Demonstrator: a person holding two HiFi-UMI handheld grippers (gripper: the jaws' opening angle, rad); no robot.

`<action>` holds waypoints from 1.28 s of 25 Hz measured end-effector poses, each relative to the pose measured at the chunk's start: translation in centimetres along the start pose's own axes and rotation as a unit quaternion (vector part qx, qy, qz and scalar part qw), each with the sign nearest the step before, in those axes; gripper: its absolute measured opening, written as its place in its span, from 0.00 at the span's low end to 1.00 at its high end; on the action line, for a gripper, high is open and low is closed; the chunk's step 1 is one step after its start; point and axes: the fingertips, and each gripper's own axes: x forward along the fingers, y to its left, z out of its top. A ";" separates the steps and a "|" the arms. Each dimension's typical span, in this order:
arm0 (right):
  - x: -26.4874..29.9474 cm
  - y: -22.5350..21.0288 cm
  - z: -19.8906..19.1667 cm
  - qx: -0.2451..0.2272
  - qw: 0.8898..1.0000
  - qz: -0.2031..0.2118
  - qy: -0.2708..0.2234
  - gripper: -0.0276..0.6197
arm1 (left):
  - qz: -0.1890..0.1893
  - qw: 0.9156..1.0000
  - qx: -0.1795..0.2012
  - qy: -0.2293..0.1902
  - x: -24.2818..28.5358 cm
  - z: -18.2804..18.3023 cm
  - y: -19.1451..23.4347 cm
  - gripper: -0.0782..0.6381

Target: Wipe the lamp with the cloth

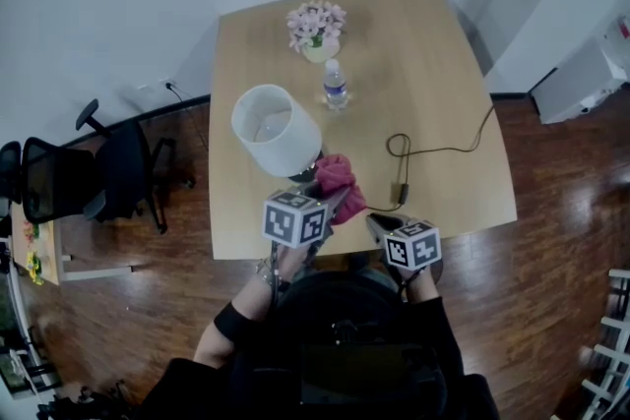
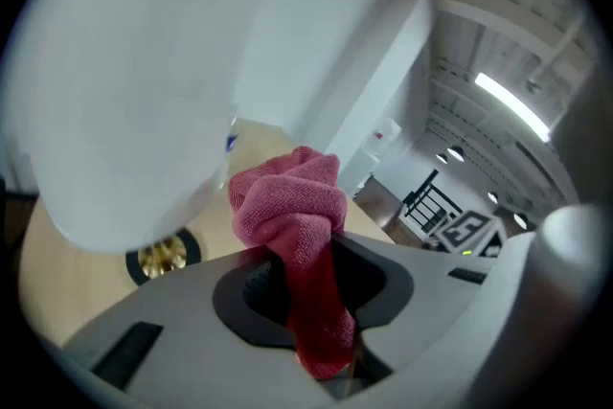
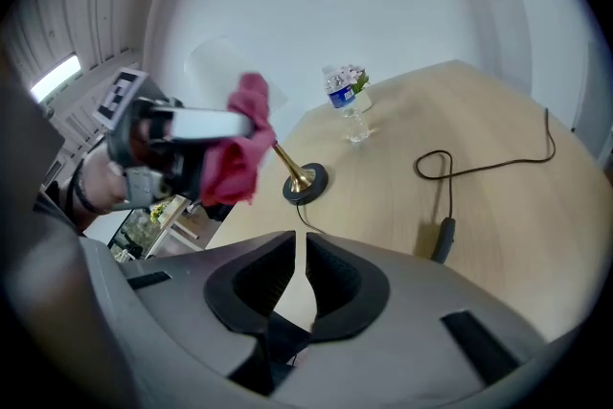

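Cloth (image 2: 292, 206) pinched in left fingers (image 2: 244, 294), beside the lamp (image 2: 124, 81) by the desk's (image 1: 413, 64) near edge. Right fingers (image 3: 251, 290) together, empty.

No word, brand or number can be read anywhere in these views. The water bottle (image 1: 336, 86) on the table (image 1: 443, 64) wears a blue label band, yet its print is too small to make out, both from the head view and from the right gripper view. The left marker cube (image 1: 294, 217) and the right marker cube (image 1: 411, 246) bear only black-and-white square patterns, no letters or digits
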 end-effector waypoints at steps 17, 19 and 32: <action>0.8 0.3 0.8 -0.028 0.999 0.028 0.015 0.10 | 0.040 0.953 -0.188 -0.233 -3.3 12.6 1.7 0.25; 0.5 -0.5 0.5 -0.023 0.999 0.027 0.017 0.10 | 0.052 0.955 -0.199 -0.216 -2.2 10.7 2.6 0.25; 0.1 -0.7 -0.5 -0.024 0.999 0.027 0.025 0.10 | 0.098 0.959 -0.240 -0.114 1.1 -0.2 6.5 0.25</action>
